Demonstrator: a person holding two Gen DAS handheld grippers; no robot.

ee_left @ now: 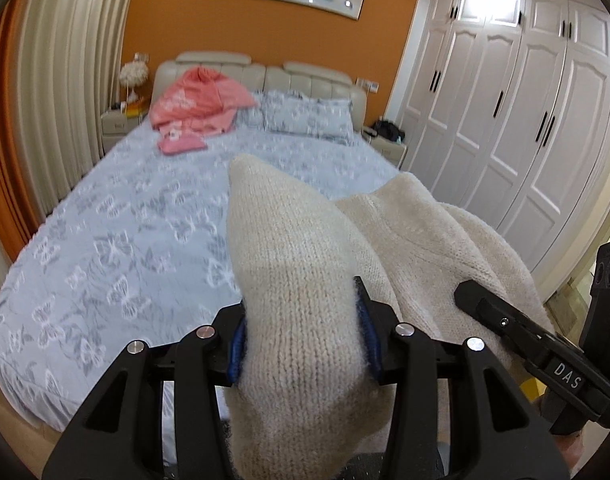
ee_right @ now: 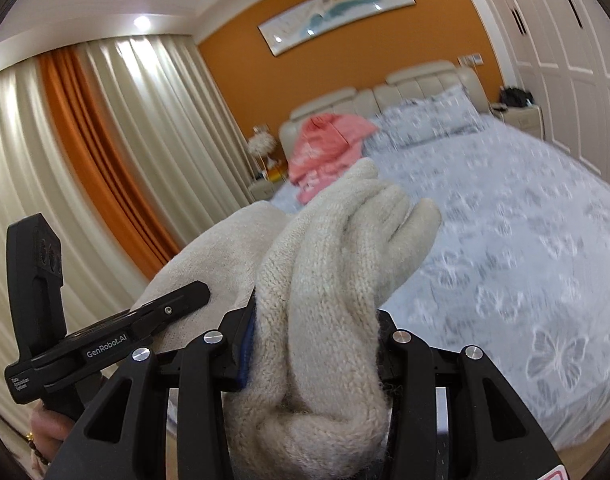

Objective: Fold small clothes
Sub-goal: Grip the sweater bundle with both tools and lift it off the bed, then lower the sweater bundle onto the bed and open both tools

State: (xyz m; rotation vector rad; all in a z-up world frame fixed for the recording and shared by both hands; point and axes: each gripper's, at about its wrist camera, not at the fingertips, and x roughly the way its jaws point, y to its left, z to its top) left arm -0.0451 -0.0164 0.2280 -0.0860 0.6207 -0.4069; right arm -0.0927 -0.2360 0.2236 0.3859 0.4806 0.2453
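A cream knitted garment [ee_left: 301,280] is held up over the foot of the bed [ee_left: 145,208]. My left gripper [ee_left: 303,340] is shut on a thick bunch of it, which fills the gap between the blue pads. My right gripper [ee_right: 317,344] is shut on another bunched part of the same cream knitted garment [ee_right: 345,248]. Between the two grippers the knit drapes in a fold. The right gripper [ee_left: 517,332] shows at the right of the left wrist view, and the left gripper [ee_right: 117,332] at the left of the right wrist view.
Pink clothes [ee_left: 201,108] lie piled near the headboard, beside grey patterned pillows [ee_left: 305,116]. White wardrobe doors [ee_left: 525,112] line the right wall. Cream and orange curtains [ee_right: 97,152] hang on the left. Small nightstands [ee_left: 115,124] flank the bed. A hand [ee_right: 45,428] grips the left tool.
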